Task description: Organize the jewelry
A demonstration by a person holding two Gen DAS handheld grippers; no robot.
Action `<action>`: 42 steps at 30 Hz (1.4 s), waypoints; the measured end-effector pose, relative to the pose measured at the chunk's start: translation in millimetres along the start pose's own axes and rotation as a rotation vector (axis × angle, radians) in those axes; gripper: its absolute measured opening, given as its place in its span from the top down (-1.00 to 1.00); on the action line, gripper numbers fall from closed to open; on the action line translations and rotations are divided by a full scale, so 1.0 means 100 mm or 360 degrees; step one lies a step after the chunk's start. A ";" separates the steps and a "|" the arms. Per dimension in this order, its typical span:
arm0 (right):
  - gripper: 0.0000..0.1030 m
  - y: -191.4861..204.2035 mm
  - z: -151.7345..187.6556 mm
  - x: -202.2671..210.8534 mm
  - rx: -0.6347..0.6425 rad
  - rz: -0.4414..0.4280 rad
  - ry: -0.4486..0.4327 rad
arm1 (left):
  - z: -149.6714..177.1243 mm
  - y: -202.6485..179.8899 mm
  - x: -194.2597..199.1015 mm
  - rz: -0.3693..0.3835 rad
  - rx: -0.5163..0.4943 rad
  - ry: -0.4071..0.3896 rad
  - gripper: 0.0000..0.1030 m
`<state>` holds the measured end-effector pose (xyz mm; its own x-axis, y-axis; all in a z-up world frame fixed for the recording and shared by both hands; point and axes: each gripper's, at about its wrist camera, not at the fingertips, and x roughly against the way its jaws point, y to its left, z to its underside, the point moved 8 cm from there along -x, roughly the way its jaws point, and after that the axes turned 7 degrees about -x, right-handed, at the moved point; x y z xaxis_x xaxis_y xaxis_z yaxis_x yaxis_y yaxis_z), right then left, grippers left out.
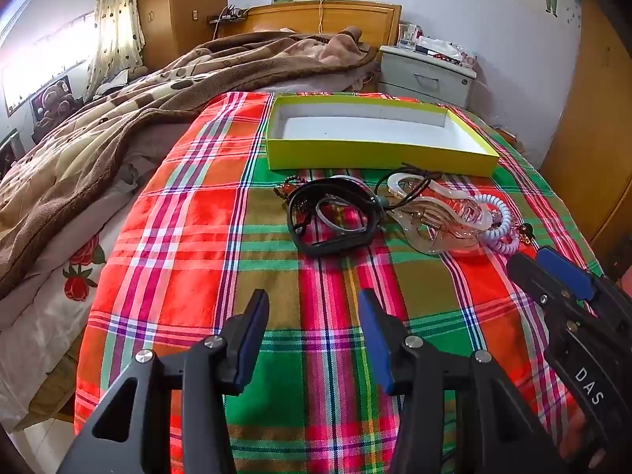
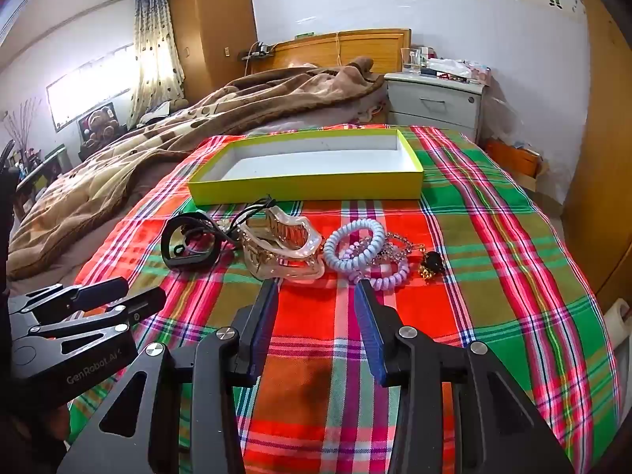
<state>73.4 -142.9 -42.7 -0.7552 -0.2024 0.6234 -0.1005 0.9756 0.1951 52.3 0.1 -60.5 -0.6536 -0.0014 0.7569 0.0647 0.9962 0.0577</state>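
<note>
Both held with fingers spread, gripping nothing: left gripper (image 1: 312,316) and right gripper (image 2: 316,296), above the plaid cloth (image 2: 493,276). Jewelry pile (image 2: 300,249) (clear claw clip (image 2: 276,252), lilac coil bands (image 2: 355,249)) just before the yellow box (image 2: 308,189).

"DAS" in white on right gripper (image 1: 561,276) body, "GenRobot.AI" in grey on left gripper (image 2: 130,296) body

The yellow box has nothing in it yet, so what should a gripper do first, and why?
Probably the right gripper should ease forward onto the clear hair claw. It is open, holds nothing, and the claw lies just ahead of its fingertips. The yellow box sits right behind the pile, a short carry away.
</note>
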 end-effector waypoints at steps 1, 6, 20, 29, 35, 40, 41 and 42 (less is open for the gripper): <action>0.21 0.00 0.00 -0.01 0.0003 0.0002 0.0010 | 0.00 0.00 0.00 0.0003 0.0000 -0.0001 0.05; 0.20 0.01 -0.01 -0.01 0.0003 0.0000 0.0007 | 0.00 -0.02 -0.02 -0.0015 0.0002 -0.0009 0.05; 0.21 0.00 -0.02 -0.03 -0.0005 0.0005 0.0018 | -0.02 0.04 -0.04 -0.0033 -0.0002 0.0020 0.05; 0.20 0.00 -0.02 -0.03 -0.0004 0.0002 0.0016 | -0.01 0.04 -0.03 -0.0048 -0.0002 0.0022 0.05; 0.20 0.00 -0.02 -0.03 -0.0004 -0.0001 0.0016 | 0.00 0.04 -0.03 -0.0049 -0.0003 0.0028 0.05; 0.21 0.01 -0.02 -0.03 -0.0003 0.0000 0.0016 | 0.01 0.04 -0.04 -0.0048 -0.0003 0.0037 0.05; 0.20 0.01 -0.02 -0.02 -0.0002 -0.0001 0.0014 | 0.01 0.04 -0.04 -0.0052 -0.0003 0.0035 0.05; 0.20 0.01 -0.01 -0.03 -0.0003 0.0000 0.0014 | 0.01 0.04 -0.04 -0.0053 -0.0005 0.0034 0.05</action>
<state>75.9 -141.7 -43.5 -0.7495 -0.2029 0.6301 -0.0991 0.9755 0.1963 54.5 3.9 -63.9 -0.6391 -0.0366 0.7683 0.0455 0.9953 0.0852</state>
